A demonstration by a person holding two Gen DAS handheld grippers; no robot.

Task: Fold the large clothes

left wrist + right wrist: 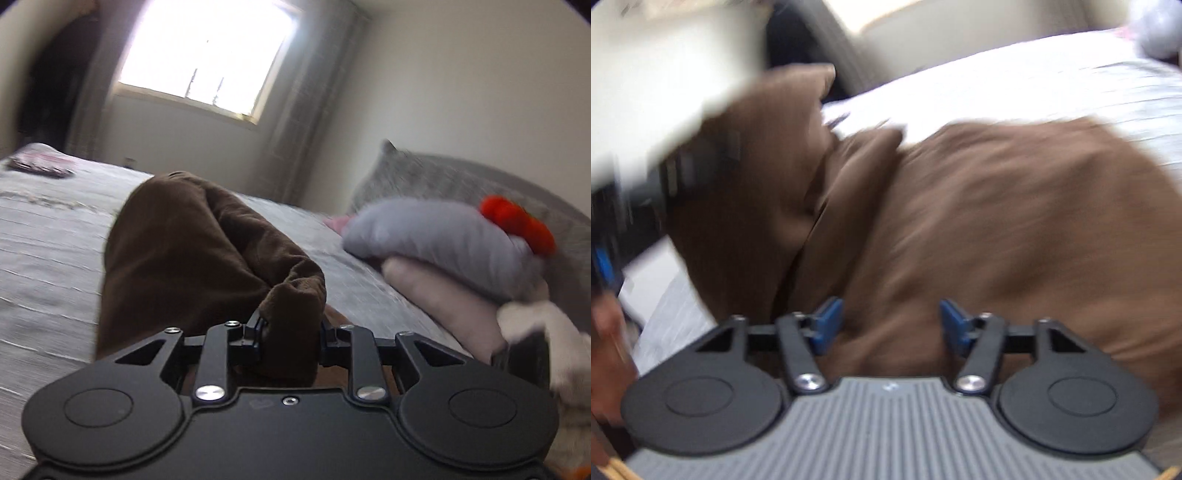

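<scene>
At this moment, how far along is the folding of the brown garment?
Done: no finished fold shows. In hand: the left gripper is clamped on a bunch of the brown fleece garment, lifting it off the grey bedspread; the right gripper is open over it. Left: flattening and every fold.

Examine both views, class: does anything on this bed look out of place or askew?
The brown garment is bunched, not flat: the left tongs pinch one lifted wad, the rest heaps under the open right tongs.

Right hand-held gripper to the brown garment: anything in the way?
Nothing visible. The right hand-held gripper is open, with the brown garment directly ahead of and between its blue fingertips. The left hand-held gripper is already shut on the cloth.
</scene>
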